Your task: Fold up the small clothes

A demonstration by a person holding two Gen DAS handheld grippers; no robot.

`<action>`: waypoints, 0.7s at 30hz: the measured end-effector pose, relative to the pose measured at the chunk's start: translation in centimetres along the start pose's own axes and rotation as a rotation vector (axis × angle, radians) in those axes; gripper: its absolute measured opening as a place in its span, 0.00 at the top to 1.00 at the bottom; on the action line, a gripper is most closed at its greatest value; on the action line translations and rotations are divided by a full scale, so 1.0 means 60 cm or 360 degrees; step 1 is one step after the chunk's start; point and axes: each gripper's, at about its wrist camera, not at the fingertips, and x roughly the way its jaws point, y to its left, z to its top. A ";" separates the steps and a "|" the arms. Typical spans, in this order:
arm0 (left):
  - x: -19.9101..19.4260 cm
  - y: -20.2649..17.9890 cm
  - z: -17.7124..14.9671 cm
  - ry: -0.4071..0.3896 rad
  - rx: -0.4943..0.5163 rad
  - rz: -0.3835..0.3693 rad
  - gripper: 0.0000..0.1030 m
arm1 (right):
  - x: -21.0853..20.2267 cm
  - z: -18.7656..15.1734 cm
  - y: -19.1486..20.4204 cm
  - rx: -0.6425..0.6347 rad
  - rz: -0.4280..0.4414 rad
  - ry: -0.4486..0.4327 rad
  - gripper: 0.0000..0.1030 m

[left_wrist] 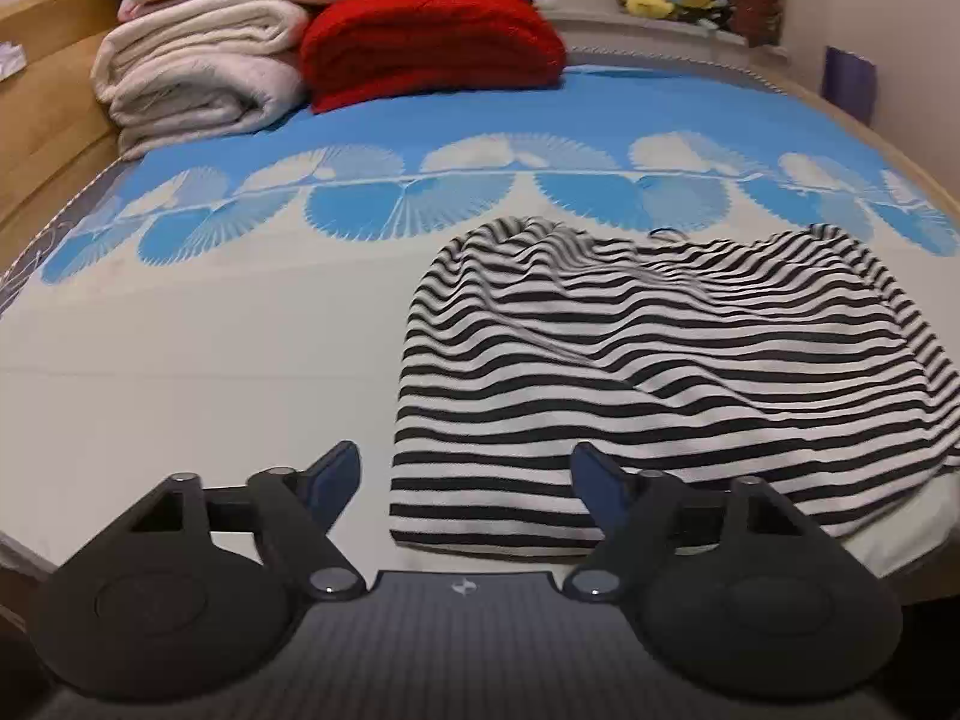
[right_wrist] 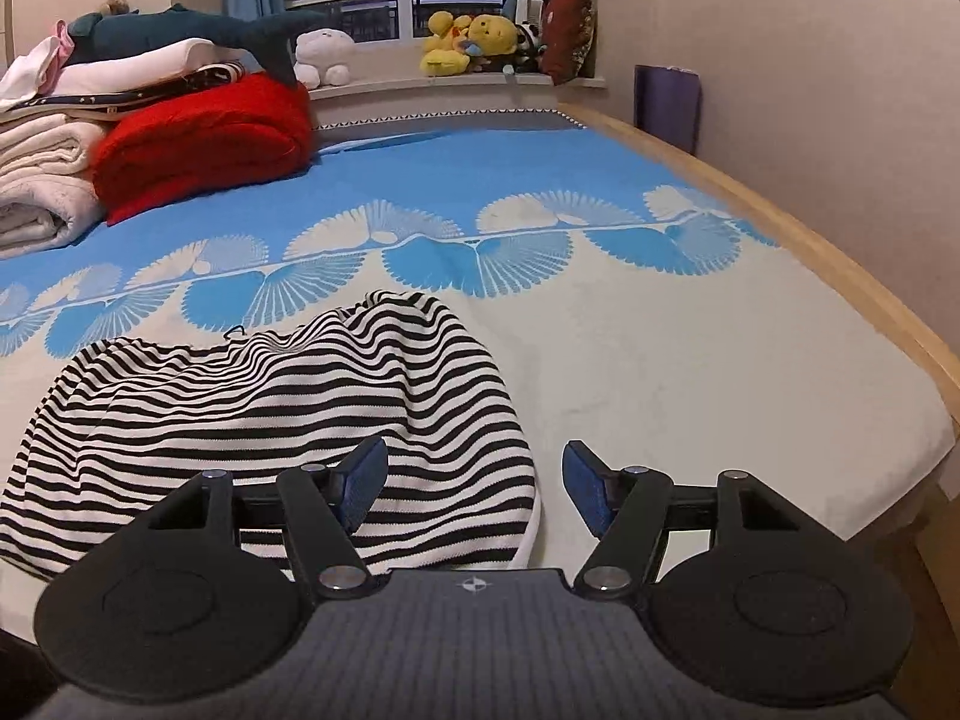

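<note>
A black-and-white striped garment (left_wrist: 648,384) lies partly folded and rumpled on the bed, near the front edge. It also shows in the right wrist view (right_wrist: 270,420). My left gripper (left_wrist: 465,474) is open and empty, hovering over the garment's near left corner. My right gripper (right_wrist: 474,474) is open and empty, hovering over the garment's near right edge, its left finger above the fabric.
The bed sheet (left_wrist: 180,360) is white near me and blue with fan patterns farther back. Folded white blankets (left_wrist: 198,72) and a red blanket (left_wrist: 432,42) are stacked at the far left. Plush toys (right_wrist: 468,42) sit on the windowsill. A wooden bed frame (right_wrist: 840,264) runs along the right.
</note>
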 end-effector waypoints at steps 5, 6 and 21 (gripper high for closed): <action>0.017 -0.003 -0.001 0.0038 0.0007 0.0040 0.31 | 0.009 0.001 -0.004 0.0004 -0.0007 0.0016 0.36; 0.020 -0.003 -0.002 0.0045 0.0010 0.0037 0.33 | 0.009 0.000 -0.003 0.0001 -0.0005 0.0017 0.36; 0.044 0.013 -0.009 0.0157 -0.0072 0.0049 0.48 | 0.011 -0.002 0.014 -0.0099 -0.0024 0.0004 0.36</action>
